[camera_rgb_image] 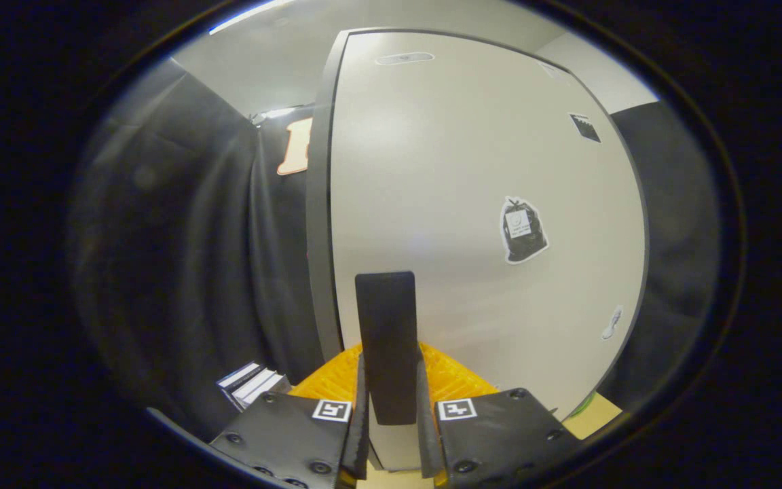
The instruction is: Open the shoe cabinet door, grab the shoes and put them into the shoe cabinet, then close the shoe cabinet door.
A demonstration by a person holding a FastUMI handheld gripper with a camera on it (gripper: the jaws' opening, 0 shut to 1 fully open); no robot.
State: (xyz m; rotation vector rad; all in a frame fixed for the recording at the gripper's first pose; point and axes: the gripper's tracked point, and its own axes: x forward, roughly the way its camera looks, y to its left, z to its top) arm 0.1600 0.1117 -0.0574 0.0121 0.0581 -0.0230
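Note:
The white shoe cabinet door (472, 170) stands upright right in front of me, with a dark edge (318, 204) running down its left side. A black vertical bar handle (385, 319) sticks out from the door's lower middle. My gripper (391, 370) has the lower part of this handle between its two fingers (362, 407), one pressing on each side. Whether the door is ajar cannot be told.
The door carries a sticker of a black bag (522, 229), a small dark sticker (585, 127) higher up and a small shoe sticker (612, 323) low on the right. Black cloth (180, 238) hangs to the left. A stack of flat white and dark items (253, 384) lies low on the left.

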